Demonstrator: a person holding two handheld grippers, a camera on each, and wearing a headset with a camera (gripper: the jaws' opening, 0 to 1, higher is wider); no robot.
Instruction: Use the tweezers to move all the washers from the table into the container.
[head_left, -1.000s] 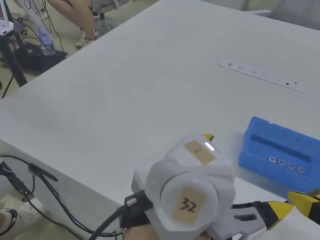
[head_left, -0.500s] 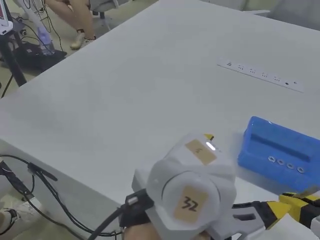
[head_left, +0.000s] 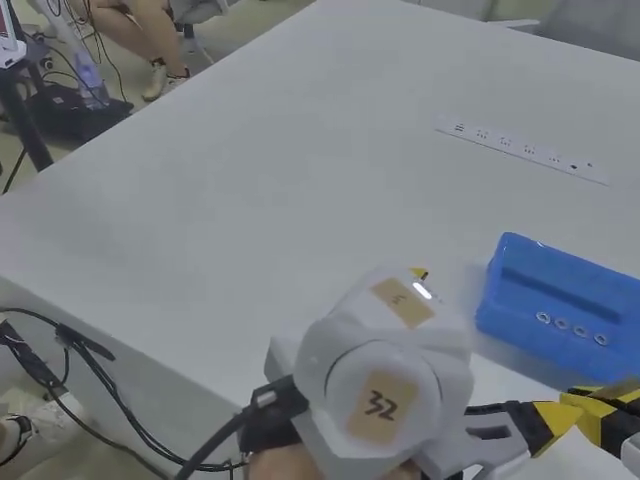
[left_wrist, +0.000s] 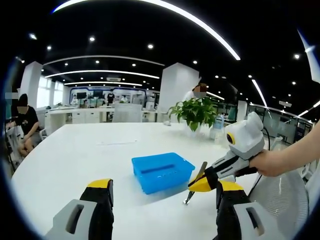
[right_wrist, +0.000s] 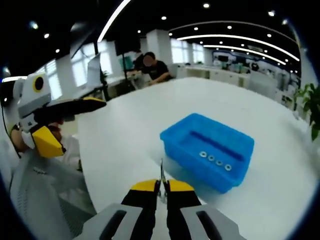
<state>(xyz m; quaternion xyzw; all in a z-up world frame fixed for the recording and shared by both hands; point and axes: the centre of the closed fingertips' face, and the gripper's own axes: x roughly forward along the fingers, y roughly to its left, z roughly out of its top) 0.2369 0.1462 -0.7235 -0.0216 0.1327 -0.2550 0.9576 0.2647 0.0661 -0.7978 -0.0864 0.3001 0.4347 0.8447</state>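
L gripper bottom ctr: jaws wide apart, empty. R gripper bottom ctr: pinched tight on tweezers. Four washers inside blue container, ctr-right.

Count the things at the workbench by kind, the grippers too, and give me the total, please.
washers: 4, all in the container
blue container: 1
tweezers: 1, held by the right gripper
power strip: 1
grippers: 2, counting the left gripper
Total: 9
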